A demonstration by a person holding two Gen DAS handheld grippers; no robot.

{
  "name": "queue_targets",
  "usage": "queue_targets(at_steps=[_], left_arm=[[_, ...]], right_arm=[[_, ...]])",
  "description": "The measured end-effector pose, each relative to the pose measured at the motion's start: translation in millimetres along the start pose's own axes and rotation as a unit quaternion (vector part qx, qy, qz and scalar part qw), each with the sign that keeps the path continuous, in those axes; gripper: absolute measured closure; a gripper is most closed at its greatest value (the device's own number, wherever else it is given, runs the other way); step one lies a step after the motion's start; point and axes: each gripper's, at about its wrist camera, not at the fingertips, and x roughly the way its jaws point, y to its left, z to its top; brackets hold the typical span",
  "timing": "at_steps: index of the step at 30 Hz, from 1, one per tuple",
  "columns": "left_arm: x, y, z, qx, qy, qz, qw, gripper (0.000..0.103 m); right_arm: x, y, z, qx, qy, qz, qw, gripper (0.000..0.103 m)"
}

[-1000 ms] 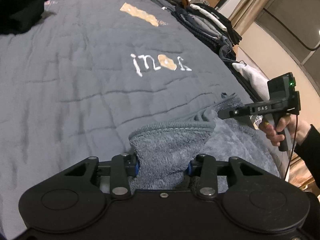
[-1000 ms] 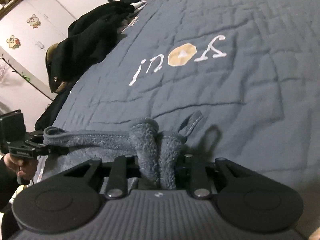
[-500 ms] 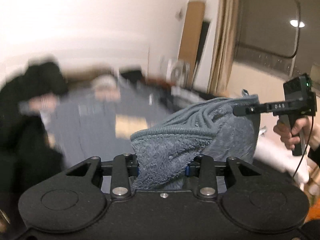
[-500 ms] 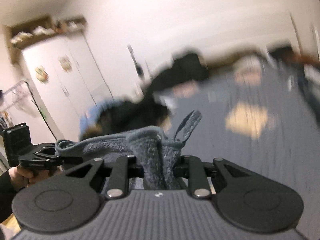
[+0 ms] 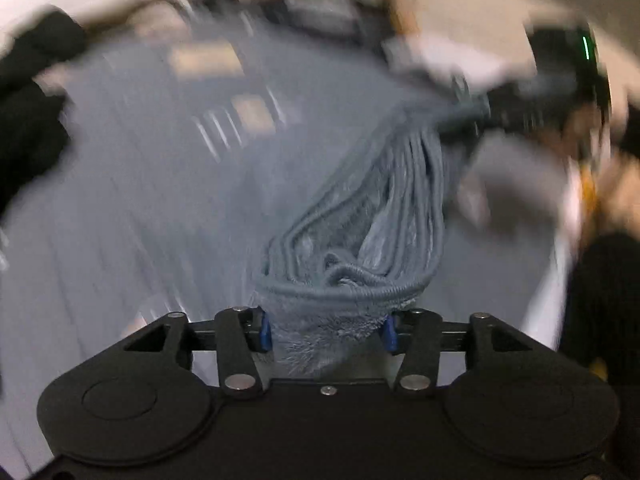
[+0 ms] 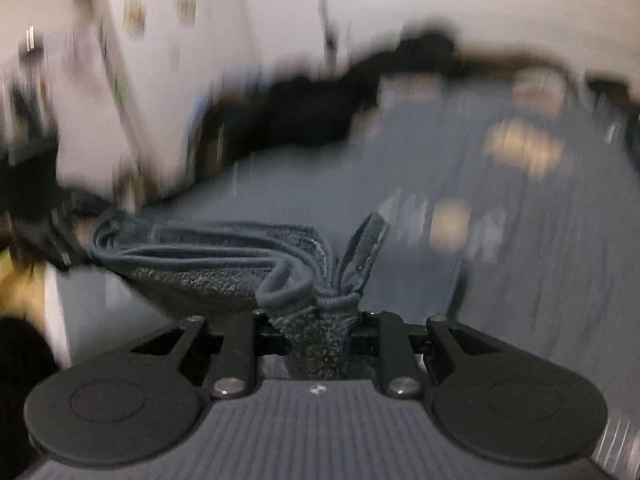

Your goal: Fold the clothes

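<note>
Grey fleece, a bunched garment (image 5: 372, 216), hangs stretched between my two grippers above the blurred grey bedspread (image 5: 160, 200). My left gripper (image 5: 326, 330) has one hemmed end between its blue-tipped fingers (image 5: 264, 330); its jaws are opening, though the cloth fills the gap. My right gripper (image 6: 318, 330) pinches the other end tightly, jaws easing open slightly, a small loop (image 6: 368, 236) of fabric sticking up beside it.

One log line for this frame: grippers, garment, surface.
left gripper: jaws opening, fleece garment between them | right gripper: shut on fleece garment | garment: bunched, strung between both above grey quilt | views motion-blurred
</note>
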Motion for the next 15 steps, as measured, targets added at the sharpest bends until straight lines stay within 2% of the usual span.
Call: queue_targets(at_steps=[1, 3, 6, 9, 10, 12, 15], left_arm=[[-5.9, -9.1, -4.2, 0.009, 0.002, 0.001, 1.0000, 0.047], [-17.8, -27.2, -12.6, 0.028, 0.007, 0.002, 0.9996, 0.034], [-37.1, -53.2, -24.4, 0.054, 0.011, 0.005, 0.9984, 0.023], [-71.0, -64.8, -20.6, 0.042, -0.037, 0.018, 0.9982, 0.017], [-80.7, -68.0, -21.0, 0.029, -0.058, 0.035, 0.9973, 0.017], [-97.0, -75.8, -25.7, 0.000, -0.106, 0.072, 0.9918, 0.016], [-100.4, -92.0, -35.7, -0.057, -0.166, 0.132, 0.9755, 0.014]], right_arm=[[3.5, 9.3, -18.0, -0.009, 0.027, -0.002, 1.000, 0.079], [-3.0, 25.4, -41.7, -0.030, 0.043, -0.020, 0.998, 0.071], [-21.2, 38.7, -52.4, -0.034, 0.072, -0.036, 0.996, 0.060], [-49.1, 57.1, -48.8, -0.013, 0.103, -0.030, 0.994, 0.055], [-60.3, 61.2, -47.1, -0.003, 0.095, -0.029, 0.995, 0.055], [-82.2, 68.8, -42.7, 0.028, 0.045, -0.035, 0.998, 0.048], [-103.7, 85.0, -37.2, 0.069, -0.043, -0.046, 0.996, 0.040]])
